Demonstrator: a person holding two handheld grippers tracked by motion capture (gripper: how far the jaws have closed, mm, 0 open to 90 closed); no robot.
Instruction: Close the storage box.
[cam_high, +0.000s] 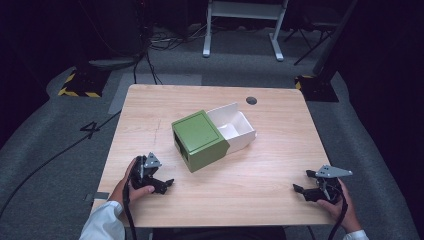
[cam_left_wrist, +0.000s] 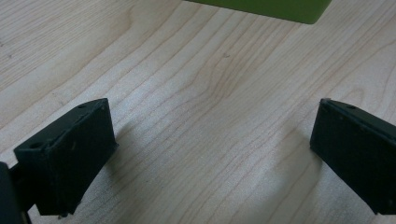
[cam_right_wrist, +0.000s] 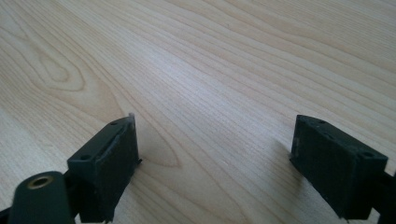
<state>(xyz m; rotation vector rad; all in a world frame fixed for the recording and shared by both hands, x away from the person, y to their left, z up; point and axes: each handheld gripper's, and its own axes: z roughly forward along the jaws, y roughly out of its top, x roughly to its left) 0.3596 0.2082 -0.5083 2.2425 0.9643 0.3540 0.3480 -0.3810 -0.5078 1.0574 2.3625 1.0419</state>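
A green box (cam_high: 199, 140) sits near the middle of the wooden table (cam_high: 150, 107), with a white drawer (cam_high: 233, 127) pulled out of its far right side. The drawer looks empty. My left gripper (cam_high: 162, 176) rests open on the table near the front left, a short way from the green box (cam_left_wrist: 280, 8), whose lower edge shows at the top of the left gripper view. Its jaws stand wide apart with bare wood between them (cam_left_wrist: 212, 140). At the front right, my right gripper (cam_high: 304, 181) lies open on the table, jaws wide over bare wood (cam_right_wrist: 215, 144).
A small dark round grommet (cam_high: 251, 100) sits in the table top at the back right. Beyond the table lie grey carpet, cables (cam_high: 165, 42) and a white desk frame (cam_high: 242, 25). A yellow-black striped base (cam_high: 80, 85) stands at the left.
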